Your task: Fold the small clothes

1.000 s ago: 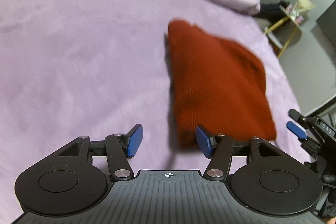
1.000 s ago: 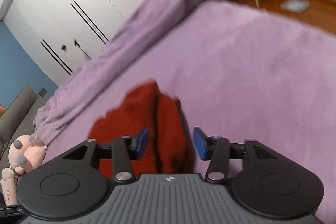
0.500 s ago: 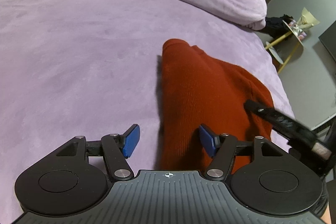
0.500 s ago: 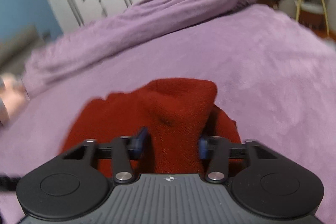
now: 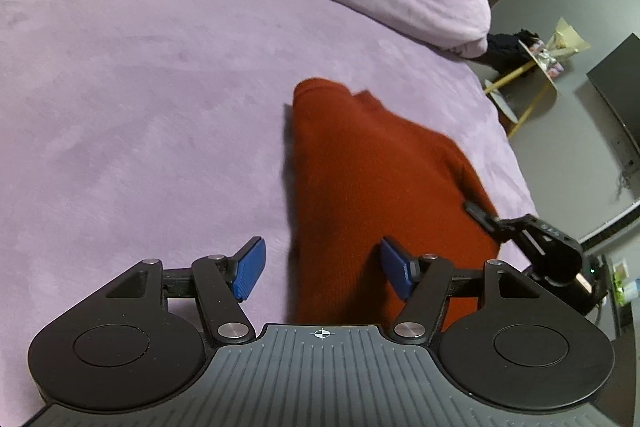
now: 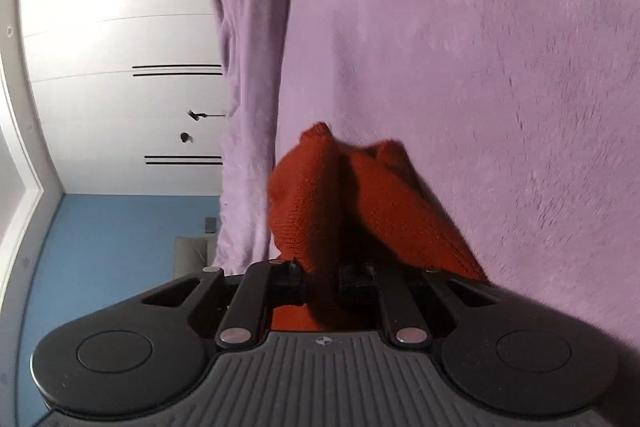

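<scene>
Rust-red knitted garment (image 6: 320, 195) is being pinched in the right tool (image 6: 322, 285), whose jaws have just been closing onto a bunched fold, so a fold is starting. Left tool (image 5: 320, 267) is hovering open, empty, over the garment's near edge. Garment is lying on the lilac plush bed (image 5: 140, 87).

Each handheld gripper is matte black: two round discs flank a grey ribbed centre plate stamped with a small crosshair, and silver screws pin the linkage bars. The left gripper (image 5: 322, 269) carries blue pads (image 5: 250, 267); the right gripper (image 6: 322, 283) looks identical in build.
</scene>
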{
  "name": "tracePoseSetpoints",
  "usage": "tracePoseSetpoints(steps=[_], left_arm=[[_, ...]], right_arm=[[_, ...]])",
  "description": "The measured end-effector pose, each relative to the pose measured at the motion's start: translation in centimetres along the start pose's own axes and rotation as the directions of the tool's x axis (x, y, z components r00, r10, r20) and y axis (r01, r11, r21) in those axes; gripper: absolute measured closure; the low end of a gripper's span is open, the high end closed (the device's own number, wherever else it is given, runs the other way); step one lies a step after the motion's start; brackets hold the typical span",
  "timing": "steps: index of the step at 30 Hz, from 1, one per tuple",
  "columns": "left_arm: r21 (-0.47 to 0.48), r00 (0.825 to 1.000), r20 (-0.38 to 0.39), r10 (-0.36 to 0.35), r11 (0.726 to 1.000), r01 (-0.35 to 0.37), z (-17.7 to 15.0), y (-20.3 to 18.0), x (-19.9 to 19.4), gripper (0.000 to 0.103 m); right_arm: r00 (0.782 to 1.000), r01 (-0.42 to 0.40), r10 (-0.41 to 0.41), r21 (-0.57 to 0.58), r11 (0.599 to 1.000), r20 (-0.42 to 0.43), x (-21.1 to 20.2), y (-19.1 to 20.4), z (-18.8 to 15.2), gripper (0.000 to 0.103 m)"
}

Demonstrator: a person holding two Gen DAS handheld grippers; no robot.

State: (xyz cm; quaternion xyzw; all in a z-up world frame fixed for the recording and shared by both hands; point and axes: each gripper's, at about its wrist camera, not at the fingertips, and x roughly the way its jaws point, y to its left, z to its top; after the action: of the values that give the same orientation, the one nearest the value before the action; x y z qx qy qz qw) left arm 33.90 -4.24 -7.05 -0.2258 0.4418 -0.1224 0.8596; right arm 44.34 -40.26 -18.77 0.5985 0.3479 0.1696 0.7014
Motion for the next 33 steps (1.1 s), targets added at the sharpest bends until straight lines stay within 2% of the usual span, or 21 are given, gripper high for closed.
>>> tracePoseSetpoints(steps=[2,3,4,5,6,7,8,10,16,17,20,21,22,24,27,29,31,33], left_arm=[[0.008,1.0,0.001,0.005,1.0,-0.005,0.1,-0.1,0.2,0.033],[0.008,1.0,0.0,0.006,1.0,-0.006,0.2,-0.1,0.3,0.033],[0.006,1.0,0.0,0.004,1.0,-0.004,0.3,-0.1,0.4,0.033],[0.003,1.0,0.001,0.001,1.0,-0.001,0.4,-0.1,0.4,0.033],[-0.003,1.0,0.003,-0.003,1.0,0.003,0.5,-0.1,0.5,0.033],[-0.01,1.0,0.002,-0.005,1.0,0.005,0.6,-0.1,0.7,0.033],[-0.015,1.0,0.001,-0.009,1.0,0.009,0.6,-0.2,0.8,0.033],[-0.021,1.0,-0.006,-0.02,1.0,0.02,0.6,-0.4,1.2,0.033],[-0.061,0.996,-0.059,-0.064,0.996,0.061,1.1,-0.2,2.9,0.033],[-0.069,0.995,-0.068,-0.072,0.995,0.068,1.2,-0.3,3.2,0.033],[-0.062,0.994,-0.078,-0.071,0.996,0.066,1.4,-0.6,3.9,0.028],[-0.062,0.994,-0.082,-0.069,0.996,0.065,1.4,-0.6,4.2,0.027],[-0.068,0.994,-0.084,-0.07,0.996,0.065,1.4,-0.6,4.5,0.027],[-0.095,0.991,-0.101,-0.085,0.993,0.076,1.5,-0.3,4.9,0.026],[-0.095,0.989,-0.107,-0.098,0.992,0.088,1.7,-0.1,4.9,0.026],[-0.096,0.986,-0.116,-0.119,0.989,0.109,1.9,0.4,4.9,0.027],[-0.112,0.982,-0.118,-0.146,0.985,0.133,2.1,1.0,5.0,0.027],[-0.132,0.979,-0.116,-0.17,0.979,0.155,2.1,1.4,5.2,0.027]], right_arm=[[0.993,0.116,-0.112,-0.19,0.975,0.031,-0.5,3.0,-0.6,0.078],[0.984,0.175,-0.162,-0.287,0.942,0.068,-0.7,4.7,-1.1,0.074],[0.976,0.215,-0.188,-0.35,0.912,0.11,-1.1,6.0,-1.6,0.06],[0.97,0.238,-0.194,-0.403,0.884,0.147,-1.3,7.2,-2.0,0.052],[0.968,0.245,-0.195,-0.439,0.865,0.155,-1.2,7.9,-2.4,0.052],[0.968,0.249,-0.206,-0.477,0.843,0.142,-0.9,8.4,-2.7,0.062],[0.966,0.258,-0.226,-0.507,0.823,0.125,-0.2,8.5,-3.0,0.092],[0.952,0.298,-0.286,-0.518,0.802,0.105,0.9,7.7,-3.2,0.093],[0.961,0.264,-0.268,-0.53,0.806,0.072,1.0,7.0,-2.5,0.093],[0.966,0.239,-0.254,-0.526,0.816,0.045,1.0,7.2,-2.4,0.093],[0.988,0.119,-0.148,-0.435,0.892,-0.033,0.0,6.2,-1.0,0.092],[0.983,0.153,-0.18,-0.423,0.893,-0.024,0.1,5.8,-0.7,0.092],[0.973,0.208,-0.233,-0.44,0.874,-0.002,0.2,5.5,-0.6,0.094],[0.971,0.214,-0.24,-0.489,0.846,0.01,0.2,5.6,-0.7,0.093],[0.96,0.246,-0.277,-0.558,0.792,0.03,-0.4,7.5,-1.5,0.077],[0.962,0.249,-0.264,-0.595,0.764,0.063,-2.3,8.0,-1.7,0.043],[0.957,0.265,-0.28,-0.607,0.749,0.072,-3.8,7.7,-1.5,0.039],[0.955,0.259,-0.293,-0.589,0.766,0.039,-4.3,7.0,-1.1,0.036]])
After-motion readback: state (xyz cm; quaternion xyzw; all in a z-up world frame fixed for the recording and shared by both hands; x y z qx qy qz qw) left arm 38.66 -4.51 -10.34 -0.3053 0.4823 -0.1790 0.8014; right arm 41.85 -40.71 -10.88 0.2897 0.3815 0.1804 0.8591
